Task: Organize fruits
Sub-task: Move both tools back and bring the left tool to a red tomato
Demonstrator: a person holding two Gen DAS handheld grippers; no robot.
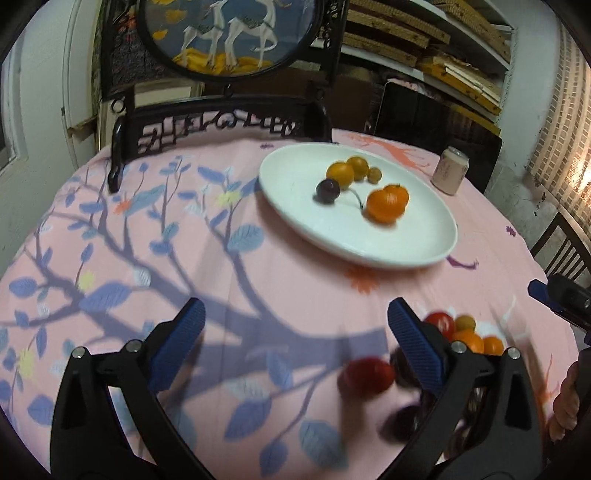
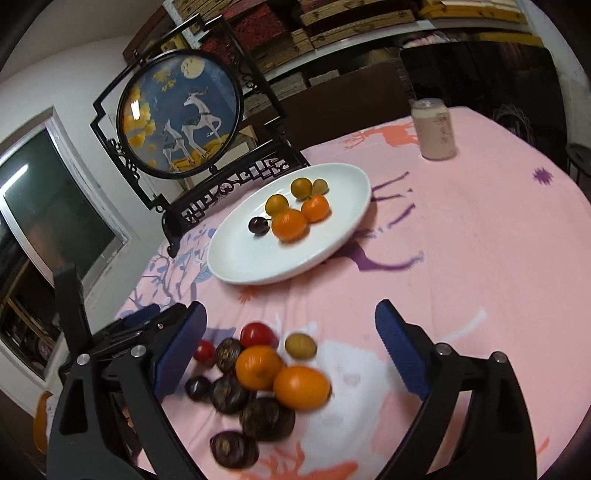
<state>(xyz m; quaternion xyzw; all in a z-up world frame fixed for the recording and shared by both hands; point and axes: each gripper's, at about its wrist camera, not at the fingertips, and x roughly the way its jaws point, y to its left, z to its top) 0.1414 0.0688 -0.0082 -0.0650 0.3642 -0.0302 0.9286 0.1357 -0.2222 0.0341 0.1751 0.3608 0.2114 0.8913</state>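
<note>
A white plate (image 1: 295, 192) (image 2: 255, 262) on the pink tablecloth holds two oranges (image 1: 386, 205) (image 2: 291, 223), small yellow fruits (image 1: 340, 173) (image 2: 277, 204) and a dark cherry (image 1: 328, 190) (image 2: 258, 225). Near the table's front lies a loose pile (image 2: 258, 373) of oranges, red tomatoes and dark round fruits. My right gripper (image 2: 290, 308) is open over this pile and touches nothing. My left gripper (image 1: 295, 308) is open and empty. A blurred red tomato (image 1: 367, 374) lies just inside its right finger, and the rest of the pile (image 1: 463, 332) shows behind that finger.
A pink can (image 1: 450, 170) (image 2: 434, 129) stands to the right of the plate at the back. A round deer picture in a black stand (image 1: 229, 33) (image 2: 181, 110) rises behind the plate. A hand (image 1: 567, 398) shows at the right edge. A dark chair (image 1: 565, 251) stands off the table's right.
</note>
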